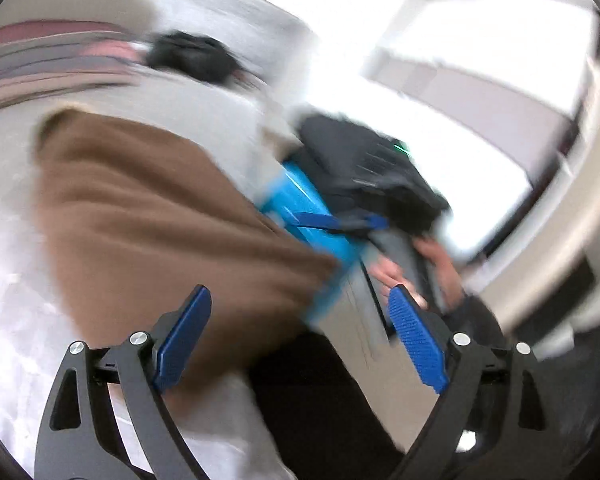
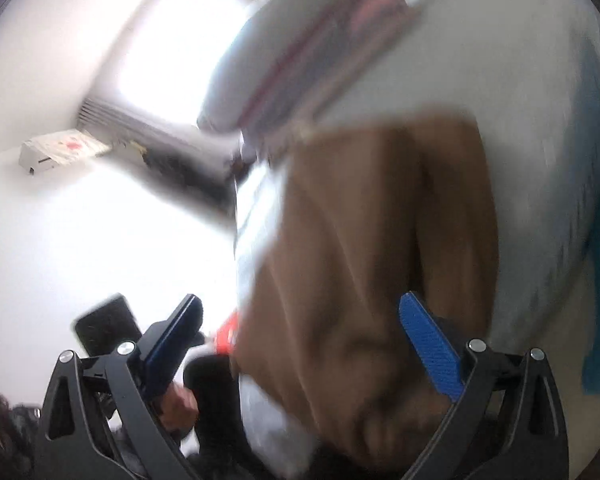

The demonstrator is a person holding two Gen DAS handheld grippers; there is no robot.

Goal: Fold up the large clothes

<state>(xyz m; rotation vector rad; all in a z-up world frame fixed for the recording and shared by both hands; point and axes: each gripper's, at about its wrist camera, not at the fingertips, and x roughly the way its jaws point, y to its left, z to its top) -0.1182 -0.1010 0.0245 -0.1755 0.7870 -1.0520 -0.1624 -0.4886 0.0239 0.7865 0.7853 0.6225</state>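
Observation:
A brown garment (image 1: 152,216) lies on a pale bed surface (image 1: 16,240); both views are motion-blurred. My left gripper (image 1: 300,308) is open, its blue pads (image 1: 184,336) spread wide above the garment's near edge, holding nothing. In the left wrist view the other gripper's light blue body (image 1: 304,208) and the person's hand (image 1: 432,264) show to the right of the garment. In the right wrist view the brown garment (image 2: 380,260) lies folded in thick creases. My right gripper (image 2: 300,312) is open above its lower part, with nothing between the pads (image 2: 432,352).
Striped pink and grey bedding (image 1: 52,56) and a black item (image 1: 188,56) lie at the far end of the bed. A bright window (image 2: 180,40) and a white box (image 2: 60,148) on a shelf are at left. A black chair (image 2: 104,324) stands beside the bed.

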